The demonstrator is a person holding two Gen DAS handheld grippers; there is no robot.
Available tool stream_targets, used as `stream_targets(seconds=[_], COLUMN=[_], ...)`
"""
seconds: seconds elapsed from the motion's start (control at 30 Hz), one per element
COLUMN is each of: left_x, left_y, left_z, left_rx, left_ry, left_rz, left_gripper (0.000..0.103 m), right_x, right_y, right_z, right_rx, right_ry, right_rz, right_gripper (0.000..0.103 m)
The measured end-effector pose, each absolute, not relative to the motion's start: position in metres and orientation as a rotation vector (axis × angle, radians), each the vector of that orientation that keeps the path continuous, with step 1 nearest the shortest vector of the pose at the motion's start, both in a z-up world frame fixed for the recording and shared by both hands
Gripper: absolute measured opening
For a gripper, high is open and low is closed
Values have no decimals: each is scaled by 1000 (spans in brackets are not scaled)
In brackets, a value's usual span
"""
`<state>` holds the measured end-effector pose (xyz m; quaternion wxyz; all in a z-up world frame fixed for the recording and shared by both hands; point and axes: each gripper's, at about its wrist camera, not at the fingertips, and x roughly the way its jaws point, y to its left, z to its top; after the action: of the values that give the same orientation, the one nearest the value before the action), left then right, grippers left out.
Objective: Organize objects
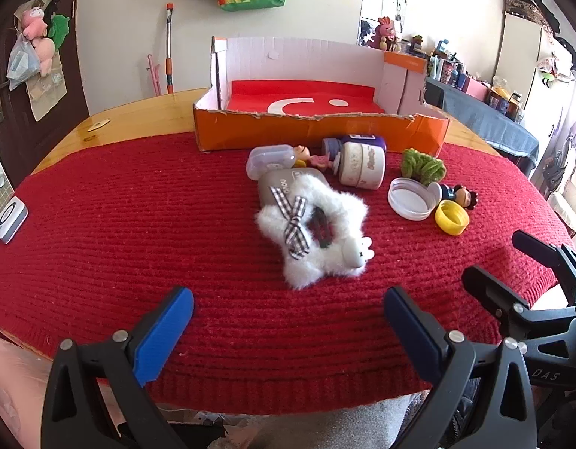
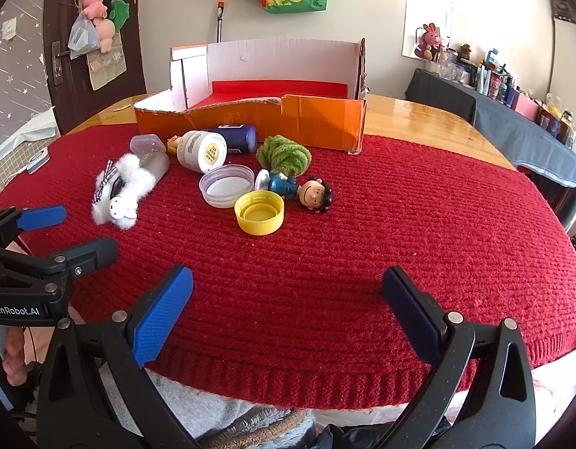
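left gripper [image 1: 288,321]: lower centre of left view, jaws spread wide, nothing between them, above bare red cloth
right gripper [image 2: 288,299]: lower centre of right view, jaws also wide apart, held nothing
cloth [image 1: 138,224]: red knit, covered most of the wooden table [image 1: 138,112]
box [image 1: 306,127]: orange, open top, red liner, upper centre of left view, at far edge of cloth; inside looked empty
objects: all on cloth in front of box, mid-frame, well apart from both grippers
plush [image 1: 314,235]: white furry, checked bow, nearest the left gripper, lay against a grey case [image 1: 284,183]
jar [image 1: 362,164]: cream, on its side, just beside a purple bottle [image 1: 359,142]
clear lid [image 2: 226,185]: touching yellow cap [image 2: 259,213]
figurine [image 2: 306,192]: on its side, right of the lids
green fuzzy thing [image 2: 284,155]: behind figurine, near box front
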<state>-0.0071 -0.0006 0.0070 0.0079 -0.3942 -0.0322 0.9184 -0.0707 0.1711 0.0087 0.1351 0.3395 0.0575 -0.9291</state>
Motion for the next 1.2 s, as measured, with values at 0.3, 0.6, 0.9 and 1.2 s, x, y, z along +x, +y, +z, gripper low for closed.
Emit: stream_targets(seconds=[0.3, 0.6, 0.9, 1.2], left_x=[-15, -25, -31, -31], left_y=[3, 8, 4, 1], left_z=[14, 12, 13, 16], left_rx=[-1219, -1239, -1235, -1221], left_ry=[-148, -108, -123, -147], left_rz=[2840, 2840, 2843, 2827], left_gripper=[102, 91, 82, 57], right_x=[-80, -99, -109, -114], right_y=[174, 170, 164, 158], right_z=[25, 19, 14, 15], right_rx=[949, 1011, 1017, 1017], right_ry=[152, 115, 129, 148], right_rz=[-2694, -2631, -2623, -2613], right_gripper=[95, 67, 52, 29])
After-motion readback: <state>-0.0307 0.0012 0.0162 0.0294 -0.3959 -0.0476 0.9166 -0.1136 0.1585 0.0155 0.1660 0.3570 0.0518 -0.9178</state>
